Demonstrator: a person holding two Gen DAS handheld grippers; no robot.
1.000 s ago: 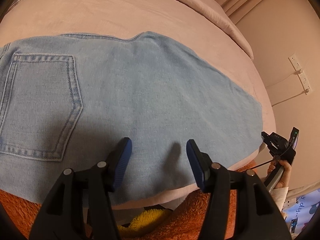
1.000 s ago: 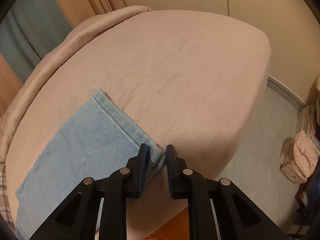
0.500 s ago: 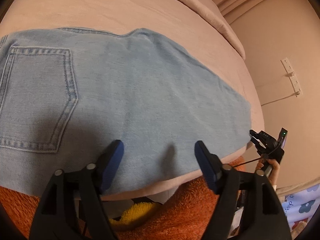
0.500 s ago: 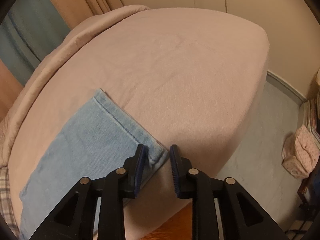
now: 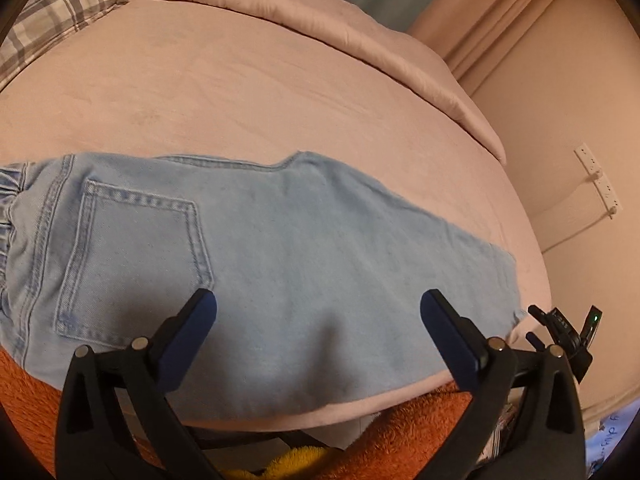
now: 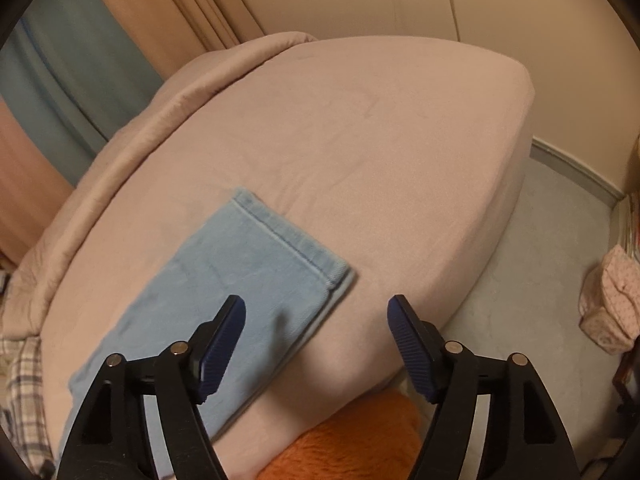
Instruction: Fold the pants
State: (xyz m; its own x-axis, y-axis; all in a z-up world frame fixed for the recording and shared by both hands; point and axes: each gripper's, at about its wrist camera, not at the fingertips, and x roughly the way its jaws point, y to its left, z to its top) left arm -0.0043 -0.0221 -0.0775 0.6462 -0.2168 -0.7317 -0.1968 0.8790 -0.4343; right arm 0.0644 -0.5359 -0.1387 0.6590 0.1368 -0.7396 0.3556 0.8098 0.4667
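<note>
Just let go with both: my left hand-held gripper and right hand-held gripper were pinching the pants a second ago, now jaws opening, nothing between them. Pants lie flat, halved lengthwise, along the near edge of the bed; I'd say crosswise fold next.

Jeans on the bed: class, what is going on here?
A person with a hand-held gripper in each hand is folding light blue jeans on a pink bed. The jeans lie flat lengthwise, back pocket up. The left hand-held gripper and right hand-held gripper are both opening above the denim, gripping nothing; the right one hangs near the leg hem.
</note>
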